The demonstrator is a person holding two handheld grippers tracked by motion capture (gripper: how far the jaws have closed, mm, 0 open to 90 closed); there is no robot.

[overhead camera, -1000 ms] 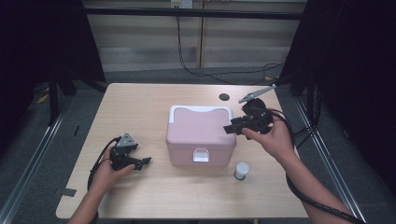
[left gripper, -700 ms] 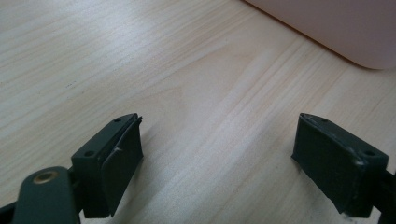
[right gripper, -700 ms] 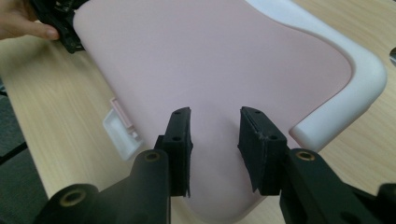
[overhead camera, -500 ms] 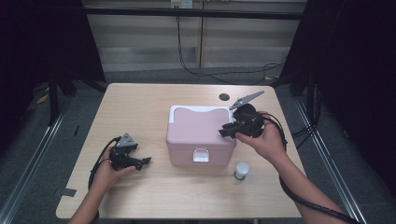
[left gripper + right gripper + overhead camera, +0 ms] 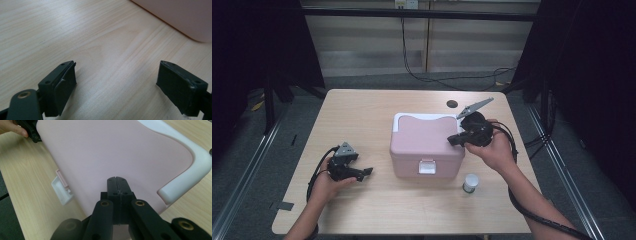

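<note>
The box (image 5: pixel 427 145) sits mid-table (image 5: pixel 362 110), its latch (image 5: pixel 427 166) facing the person. The jar (image 5: pixel 470 183) stands just off the box's near right corner, and a round hole (image 5: pixel 452 104) lies in the tabletop behind the box. The right gripper (image 5: pixel 454 140) hangs over the lid's right edge (jaws pressed together, nothing between), while the left gripper (image 5: pixel 364 173) is left of the box, apart from it.
</note>
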